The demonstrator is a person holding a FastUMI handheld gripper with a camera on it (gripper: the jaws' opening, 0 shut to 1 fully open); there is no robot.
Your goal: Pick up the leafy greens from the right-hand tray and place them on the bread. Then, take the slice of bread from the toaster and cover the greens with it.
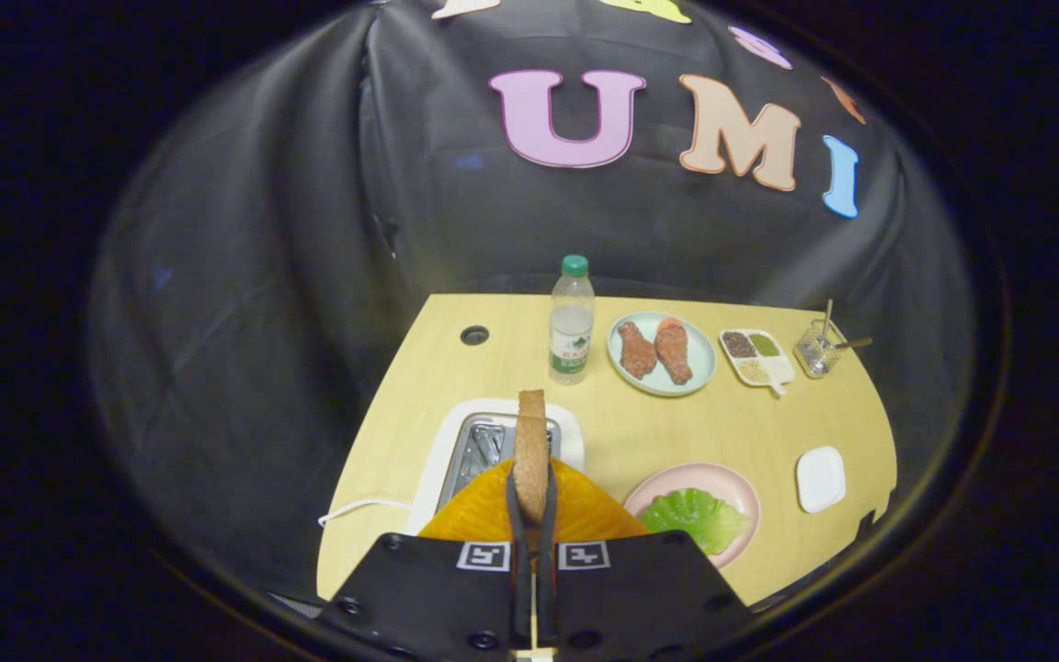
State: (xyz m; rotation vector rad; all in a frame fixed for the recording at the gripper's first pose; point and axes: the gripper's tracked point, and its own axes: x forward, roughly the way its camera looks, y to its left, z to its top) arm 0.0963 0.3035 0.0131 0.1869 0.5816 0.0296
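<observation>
Green leaf (693, 517), pink plate (739, 483)

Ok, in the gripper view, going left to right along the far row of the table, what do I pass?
Water bottle → plate of two drumsticks → divided seasoning dish → glass jar with spoons. Nearer in, the tongs are shut on the bread slice.

A slice of bread (530, 441) is clamped edge-on between the nearly closed fingers of the gripper (531, 515), held upright above the toaster (483, 450). Right of the toaster, the leafy greens (693, 517) are seen lying on a pink plate (732, 483). Beyond the toaster, a water bottle (572, 322) is seen standing, with a plate of drumsticks (660, 353) further right.
</observation>
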